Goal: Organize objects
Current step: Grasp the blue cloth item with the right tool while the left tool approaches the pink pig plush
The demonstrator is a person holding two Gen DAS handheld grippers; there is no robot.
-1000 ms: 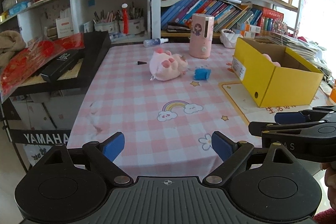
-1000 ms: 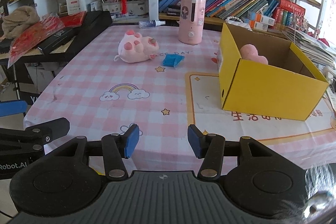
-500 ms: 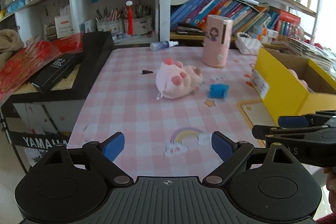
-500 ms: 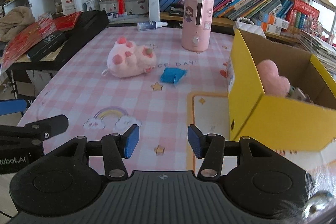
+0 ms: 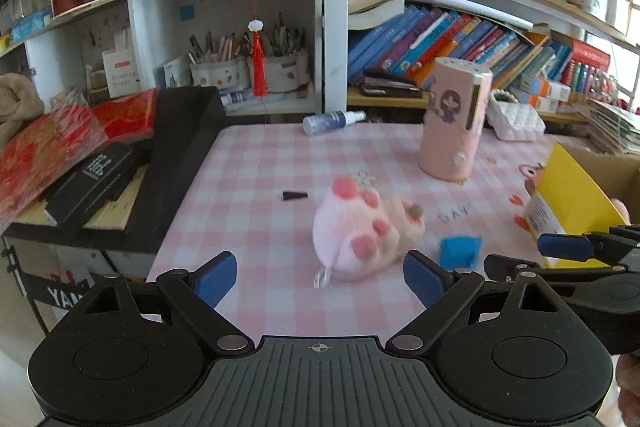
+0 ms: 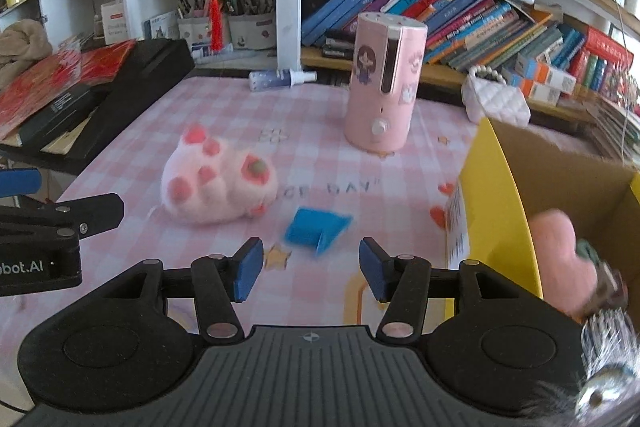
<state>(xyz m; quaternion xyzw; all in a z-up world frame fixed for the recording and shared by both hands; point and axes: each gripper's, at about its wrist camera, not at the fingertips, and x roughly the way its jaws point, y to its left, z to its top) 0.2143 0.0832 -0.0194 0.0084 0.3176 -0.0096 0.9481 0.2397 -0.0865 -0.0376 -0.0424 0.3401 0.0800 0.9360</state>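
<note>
Above the near edge of the pink checked tablecloth (image 5: pixel 248 187), both grippers hover level, side by side. The yellow box (image 6: pixel 492 211) stands at right, a pink plush paw (image 6: pixel 216 187) lies mid-table, a blue pouch (image 6: pixel 316 227) just right of it. Left gripper (image 5: pixel 316 277) gapes wide and empty; right gripper (image 6: pixel 310 267) is parted, empty, facing the pouch.

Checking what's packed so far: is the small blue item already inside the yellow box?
No, the small blue item lies on the checked tablecloth between the pink plush paw and the yellow box.
</note>
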